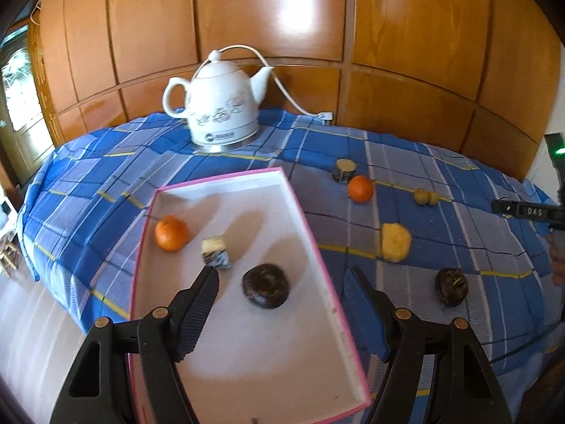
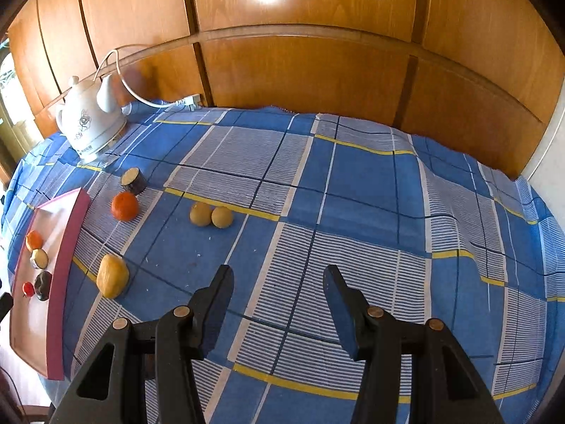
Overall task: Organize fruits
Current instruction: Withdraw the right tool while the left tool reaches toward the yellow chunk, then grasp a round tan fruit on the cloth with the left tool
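The fruits lay in two groups on a counter (image 2: 353, 183) covered with a blue, white and yellow checked cloth (image 2: 370, 212). A shallow white tray with a pink rim (image 1: 300, 212) held an orange (image 1: 172, 233), a cut chunk with a pale face and dark mottled skin (image 1: 216, 252), and a dark, ring-shaped piece (image 1: 265, 285). In the right wrist view a small red fruit (image 2: 28, 288) also lay in the tray, beside the dark piece.

Outside the tray, on the cloth, were a second orange (image 1: 360, 189), a short cut cylinder with a pale top and dark skin (image 1: 344, 170) just behind it, two small yellow-green round fruits (image 2: 211, 215) touching each other, a yellow lumpy fruit (image 1: 396, 242) near the tray's right rim, and a dark round fruit (image 1: 451, 286) further right.

The left tool (image 1: 282, 277) hovered above the tray's near end, released, with nothing between its pads. The right tool (image 2: 279, 275) hung over bare cloth, also released and empty.

A white ceramic electric kettle (image 1: 220, 106) with a grey floral print stood at the back against wood panelling; it had a small round logo and lettering near its base, too small to read. At the right edge of the left wrist view a black part bore the white letters "DAS" (image 1: 534, 212).
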The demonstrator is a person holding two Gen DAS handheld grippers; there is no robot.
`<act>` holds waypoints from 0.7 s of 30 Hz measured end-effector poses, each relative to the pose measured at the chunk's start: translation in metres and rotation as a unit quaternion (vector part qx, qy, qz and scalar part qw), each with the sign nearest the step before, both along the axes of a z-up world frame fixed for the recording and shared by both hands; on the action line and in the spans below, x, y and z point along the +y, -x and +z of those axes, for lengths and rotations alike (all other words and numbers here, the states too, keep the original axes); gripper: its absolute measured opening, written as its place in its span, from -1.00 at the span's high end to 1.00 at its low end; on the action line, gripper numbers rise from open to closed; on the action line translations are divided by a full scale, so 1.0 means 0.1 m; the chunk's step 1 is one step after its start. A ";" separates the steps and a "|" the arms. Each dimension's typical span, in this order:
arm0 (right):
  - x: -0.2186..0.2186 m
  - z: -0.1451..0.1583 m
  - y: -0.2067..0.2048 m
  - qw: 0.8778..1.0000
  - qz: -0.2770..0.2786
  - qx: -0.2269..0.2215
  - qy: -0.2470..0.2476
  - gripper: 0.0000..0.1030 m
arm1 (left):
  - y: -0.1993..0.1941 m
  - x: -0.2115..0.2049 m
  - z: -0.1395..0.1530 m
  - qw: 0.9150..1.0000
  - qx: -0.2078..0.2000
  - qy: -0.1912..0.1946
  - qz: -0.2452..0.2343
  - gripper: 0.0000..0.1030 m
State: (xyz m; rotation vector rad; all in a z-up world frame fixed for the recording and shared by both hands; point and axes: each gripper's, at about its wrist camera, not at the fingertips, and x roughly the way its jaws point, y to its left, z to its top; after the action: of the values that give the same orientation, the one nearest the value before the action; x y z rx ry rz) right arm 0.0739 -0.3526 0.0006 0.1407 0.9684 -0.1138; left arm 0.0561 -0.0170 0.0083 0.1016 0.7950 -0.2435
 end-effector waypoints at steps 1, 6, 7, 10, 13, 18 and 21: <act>0.01 -0.01 -0.01 1.000 0.000 0.002 0.000 -0.04 | -0.02 -0.03 0.01 1.000 0.000 0.000 -0.004 -0.44; 0.01 -0.04 -0.02 1.000 -0.002 0.010 -0.002 -0.04 | -0.12 -0.21 0.04 1.000 0.006 -0.004 -0.025 -0.43; 0.00 -0.04 -0.02 1.000 -0.005 0.011 -0.002 -0.04 | -0.14 -0.27 0.04 0.999 0.008 -0.003 -0.034 -0.43; -0.05 -0.03 -0.01 1.000 -0.018 0.013 -0.005 -0.04 | -0.20 -0.42 0.03 0.998 0.017 -0.001 -0.057 -0.36; -0.12 -0.03 -0.01 0.999 -0.033 0.016 -0.014 -0.04 | -0.26 -0.57 -0.01 0.996 0.032 -0.003 -0.080 -0.21; -0.18 -0.01 0.00 0.999 -0.043 0.016 -0.029 -0.04 | -0.40 -0.91 -0.03 0.989 0.044 -0.018 -0.139 0.11; -0.19 0.02 0.00 0.998 -0.041 0.014 -0.034 -0.04 | -0.53 -1.15 -0.05 0.984 0.050 -0.027 -0.170 0.17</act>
State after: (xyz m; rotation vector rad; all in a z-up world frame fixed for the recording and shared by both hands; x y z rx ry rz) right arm 0.0741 -0.3711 0.0021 0.2429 0.9951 -0.1585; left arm 0.1090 -0.1316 0.0035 0.2785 0.8816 -0.5547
